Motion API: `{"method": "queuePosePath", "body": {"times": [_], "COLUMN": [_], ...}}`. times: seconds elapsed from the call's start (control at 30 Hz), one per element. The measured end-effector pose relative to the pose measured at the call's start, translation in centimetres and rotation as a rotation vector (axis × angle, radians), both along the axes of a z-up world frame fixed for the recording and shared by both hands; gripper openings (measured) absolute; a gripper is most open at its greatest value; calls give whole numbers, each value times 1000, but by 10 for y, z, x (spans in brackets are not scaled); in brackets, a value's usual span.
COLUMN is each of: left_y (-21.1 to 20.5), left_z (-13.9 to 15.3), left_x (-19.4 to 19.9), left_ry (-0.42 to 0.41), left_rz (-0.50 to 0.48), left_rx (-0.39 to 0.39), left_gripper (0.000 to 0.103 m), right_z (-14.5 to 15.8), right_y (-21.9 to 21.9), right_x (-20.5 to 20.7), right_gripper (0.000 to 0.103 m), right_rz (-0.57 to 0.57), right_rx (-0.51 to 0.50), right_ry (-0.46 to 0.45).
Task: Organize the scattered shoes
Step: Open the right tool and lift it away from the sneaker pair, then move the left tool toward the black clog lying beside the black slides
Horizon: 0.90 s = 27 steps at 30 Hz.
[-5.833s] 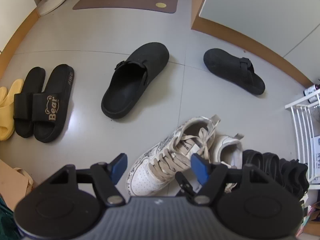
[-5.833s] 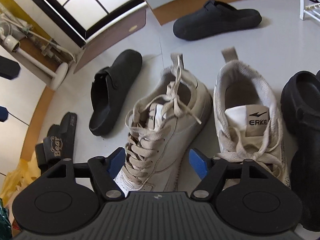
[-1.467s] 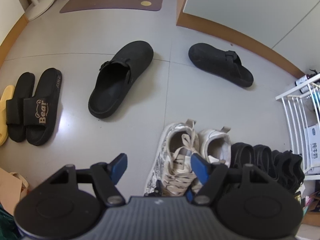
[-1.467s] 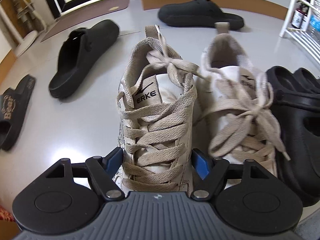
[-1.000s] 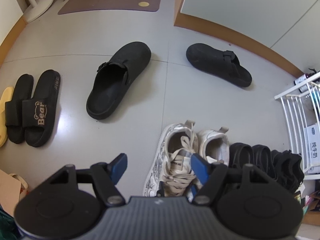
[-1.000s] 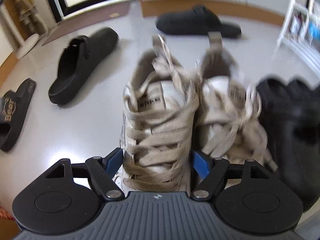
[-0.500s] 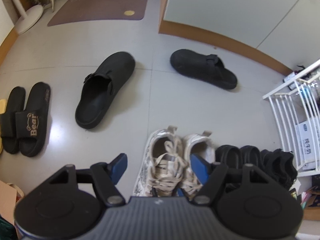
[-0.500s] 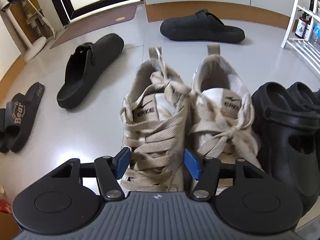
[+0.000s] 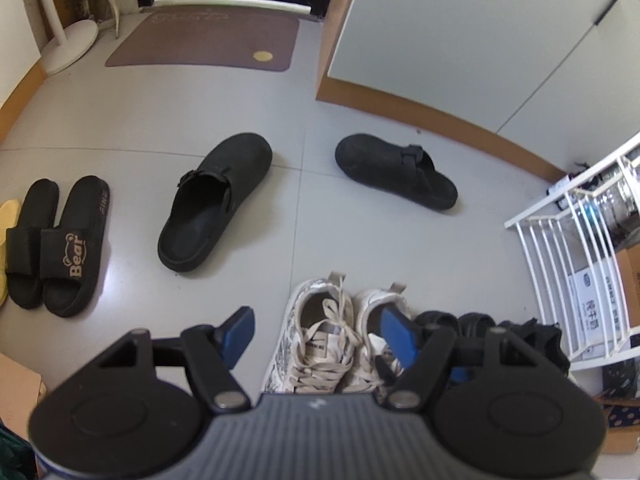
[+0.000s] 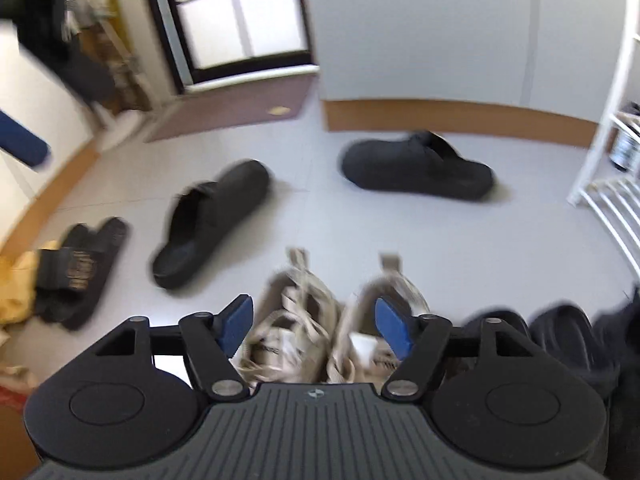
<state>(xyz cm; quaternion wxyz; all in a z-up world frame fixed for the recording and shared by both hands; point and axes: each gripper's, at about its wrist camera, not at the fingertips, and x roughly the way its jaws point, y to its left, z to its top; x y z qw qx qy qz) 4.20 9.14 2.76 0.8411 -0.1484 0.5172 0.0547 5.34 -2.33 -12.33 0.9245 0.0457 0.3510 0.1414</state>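
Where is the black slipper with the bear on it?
In the left wrist view, the black Bear slide slipper lies at the far left, paired with another black slide, left of the open-back black clog.

Each black plastic gripper [image 9: 318, 334] [image 10: 314, 326] has a ribbed grey body, two round discs, silver screws, and blue pads [image 9: 239, 330] on its fingers.

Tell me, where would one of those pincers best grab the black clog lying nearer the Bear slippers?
Probably the heel-end rim of the black clog, coming from above. Its open back faces the camera, so one finger of the open left hand-held gripper could slip inside and the other outside the thin side wall.
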Motion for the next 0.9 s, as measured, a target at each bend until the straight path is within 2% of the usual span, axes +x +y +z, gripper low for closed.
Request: {"method": "queuePosePath", "body": {"times": [0.1,0.13,0.23,0.3,0.37,0.47,0.6,0.73,0.9], "left_y": [-1,-2,-13,-24,-32,-39,-42,-42,-44], "left_z": [4,5,6,5,2,-4,-14,-18,-22], "left_x": [0,0,4,7,10,14,18,18,14], "left_ry": [-13,-16,-20,-21,-19,-8,15,18,27], "left_rz": [20,25,23,11,6,9,39,62,77], "left_rx": [-10,-12,-8,2,10,17,39,48,88], "left_gripper": [73,73,73,73,73,73,73,73,73], "right_z": [34,56,105,141,156,156,148,140,125], "right_y": [-15,-24,-46,-62,-71,-93,-97,-108,-115], "right_x": [8,12,20,20,10,0,10,12,10], "right_gripper": [73,74,86,86,89,89,89,89,89], "right_rz": [43,58,46,74,104,118,122,104,78], "right_rx": [-53,-66,-76,-136,-193,-121,-119,-16,-55], "right_ry": [-7,-21,-34,-59,-104,-117,-97,-40,-5]}}
